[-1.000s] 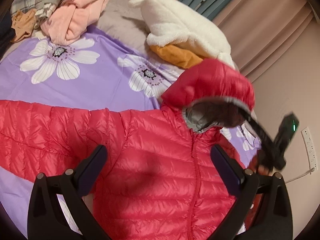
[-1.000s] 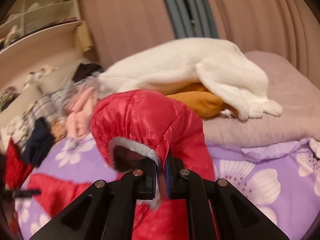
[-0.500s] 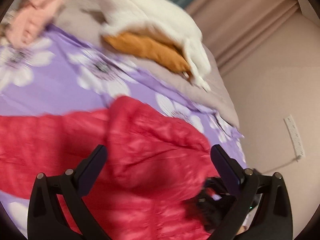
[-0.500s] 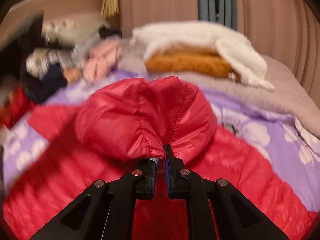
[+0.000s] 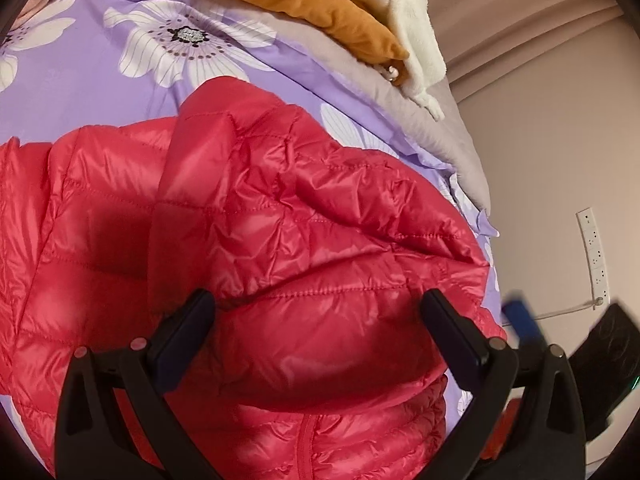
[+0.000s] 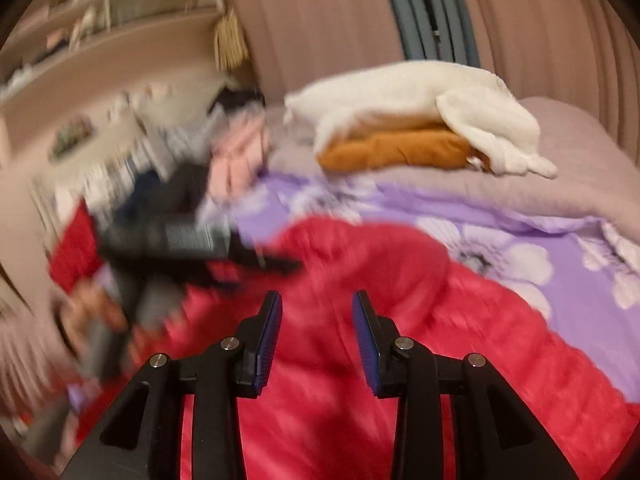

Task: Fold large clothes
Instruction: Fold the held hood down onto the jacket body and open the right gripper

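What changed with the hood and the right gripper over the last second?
The right gripper let go of the hood after folding it forward and down; the hood now lies flat on the red puffer jacket, over its chest. The left gripper stayed open above the jacket, holding nothing.

A purple floral bedsheet [image 5: 92,80] covers the bed. At one o'clock, a white fleece [image 6: 432,96] lies on an orange garment [image 6: 396,150]. A power strip [image 5: 594,252] hangs at three o'clock.
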`<action>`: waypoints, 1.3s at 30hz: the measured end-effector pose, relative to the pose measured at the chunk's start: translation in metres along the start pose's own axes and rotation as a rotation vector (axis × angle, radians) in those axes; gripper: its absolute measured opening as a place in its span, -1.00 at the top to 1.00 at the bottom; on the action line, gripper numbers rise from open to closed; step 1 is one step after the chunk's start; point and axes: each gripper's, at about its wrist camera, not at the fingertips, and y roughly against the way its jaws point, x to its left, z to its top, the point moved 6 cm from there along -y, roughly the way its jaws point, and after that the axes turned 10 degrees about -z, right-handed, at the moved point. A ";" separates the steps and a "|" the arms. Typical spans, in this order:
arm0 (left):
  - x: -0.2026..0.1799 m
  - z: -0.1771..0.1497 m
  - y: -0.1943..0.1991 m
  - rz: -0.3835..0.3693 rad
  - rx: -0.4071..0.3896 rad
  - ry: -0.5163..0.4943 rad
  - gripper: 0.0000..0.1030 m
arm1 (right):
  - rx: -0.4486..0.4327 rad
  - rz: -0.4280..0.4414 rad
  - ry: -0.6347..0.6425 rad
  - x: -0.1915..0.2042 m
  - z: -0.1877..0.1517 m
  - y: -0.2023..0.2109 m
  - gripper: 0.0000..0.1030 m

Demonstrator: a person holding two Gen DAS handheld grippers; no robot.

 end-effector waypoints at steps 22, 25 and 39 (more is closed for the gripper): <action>0.023 -0.026 -0.027 0.257 0.055 -0.236 -0.99 | 0.282 -0.230 -0.003 -0.024 -0.065 -0.092 0.31; 0.018 -0.026 -0.019 0.250 0.043 -0.220 -0.99 | 0.282 -0.233 -0.024 -0.025 -0.063 -0.090 0.30; 0.031 -0.024 0.010 0.463 -0.053 -0.283 -1.00 | 0.211 -0.293 -0.012 -0.010 -0.049 -0.068 0.23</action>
